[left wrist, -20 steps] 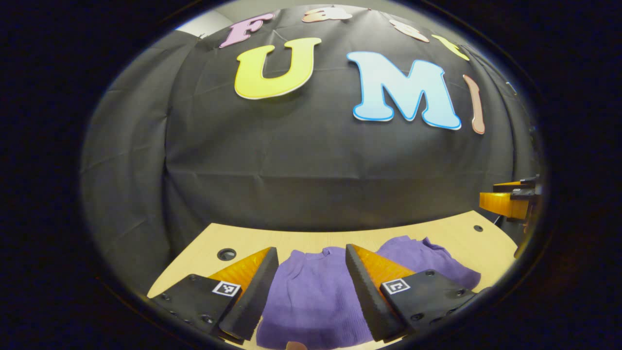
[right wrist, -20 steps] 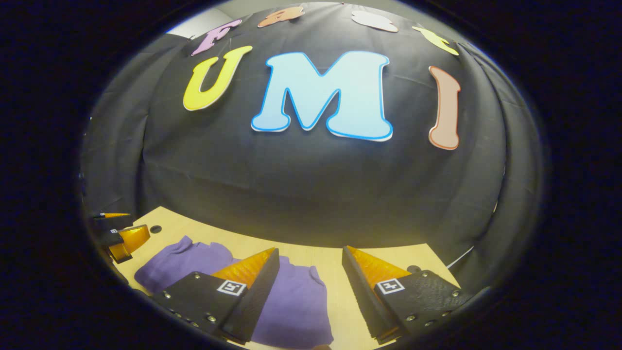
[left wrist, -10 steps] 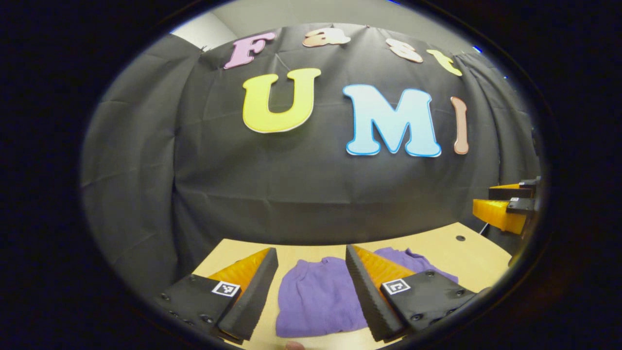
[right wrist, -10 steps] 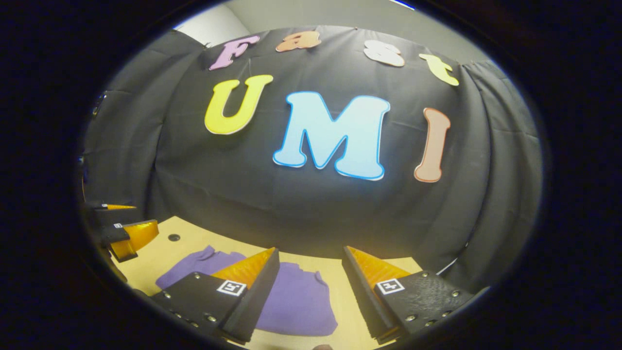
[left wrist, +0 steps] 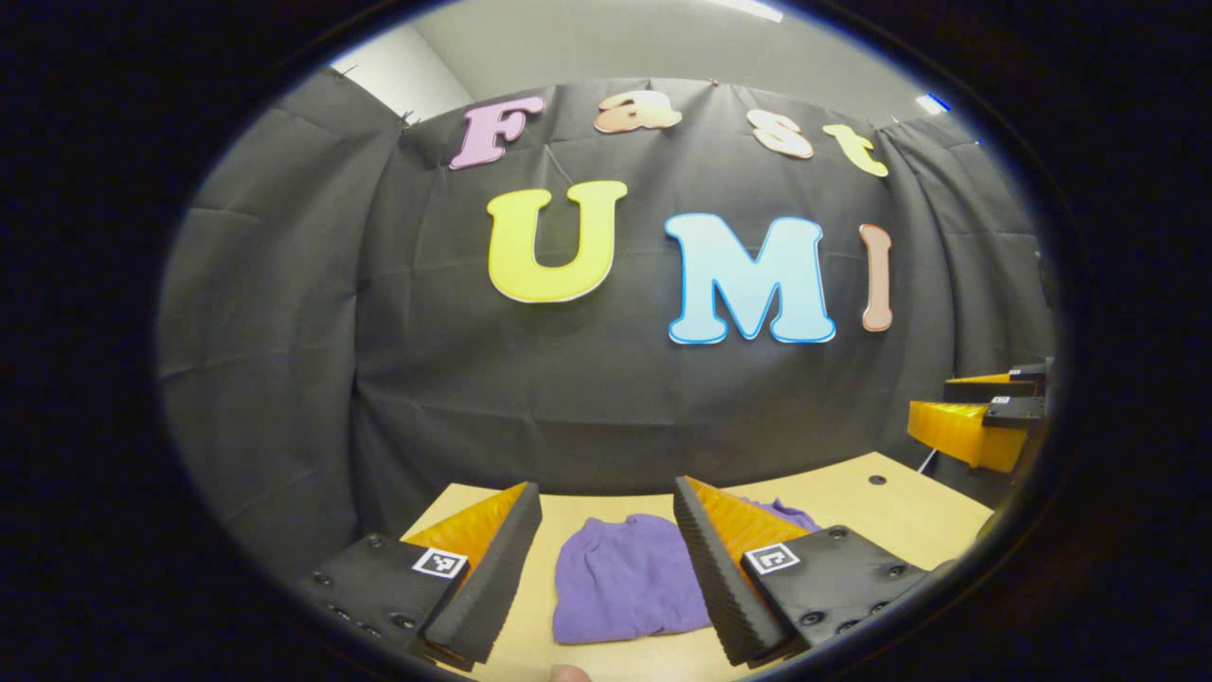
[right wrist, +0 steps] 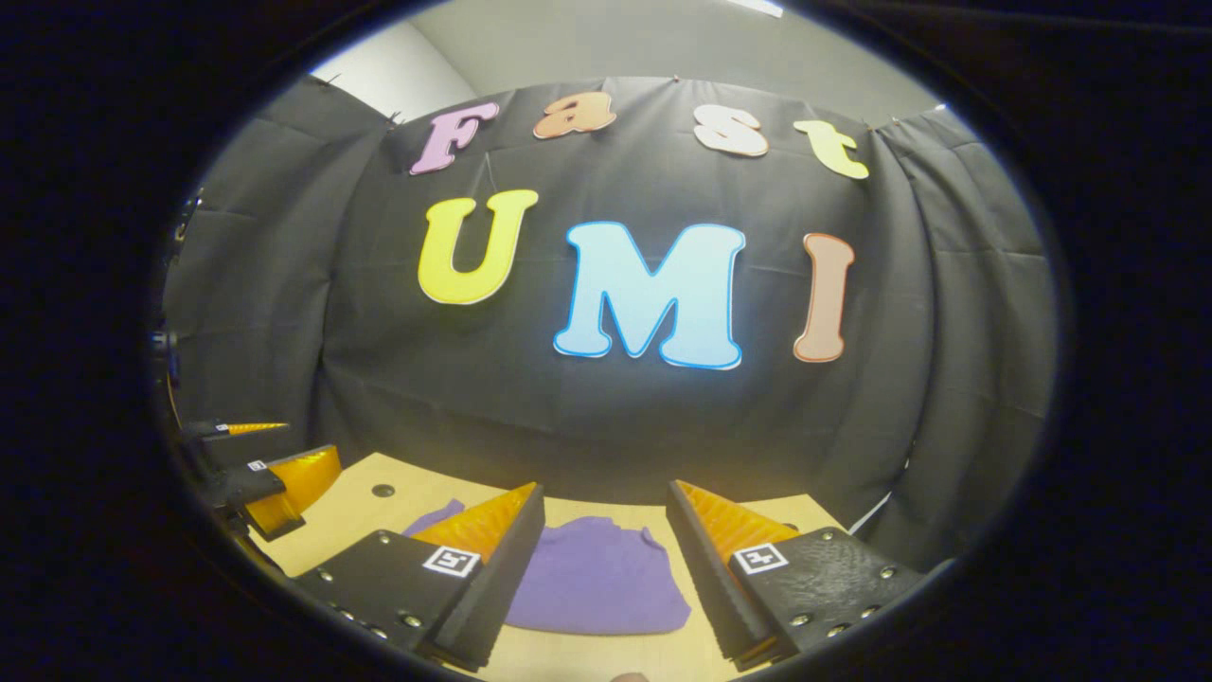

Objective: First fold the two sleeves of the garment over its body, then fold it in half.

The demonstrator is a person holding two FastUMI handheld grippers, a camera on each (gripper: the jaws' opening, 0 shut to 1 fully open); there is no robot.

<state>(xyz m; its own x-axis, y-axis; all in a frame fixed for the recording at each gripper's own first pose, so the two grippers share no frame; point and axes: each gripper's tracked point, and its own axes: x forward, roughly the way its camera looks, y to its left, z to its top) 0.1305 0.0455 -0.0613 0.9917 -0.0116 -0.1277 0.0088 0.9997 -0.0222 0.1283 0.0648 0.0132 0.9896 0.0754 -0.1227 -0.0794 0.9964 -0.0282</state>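
Both grippers, left gripper and right gripper, are hanging open (holding nothing) above the folded purple knit garment on the pale wooden table; folding looks finished, so nothing more seems needed.

Left gripper view: left gripper held above the wooden table, fingers spread apart, nothing between them. Purple garment lies flat on the table, folded into a compact shape, seen in the gap between the fingers. Right gripper at the right edge, raised above the table, well apart from the garment
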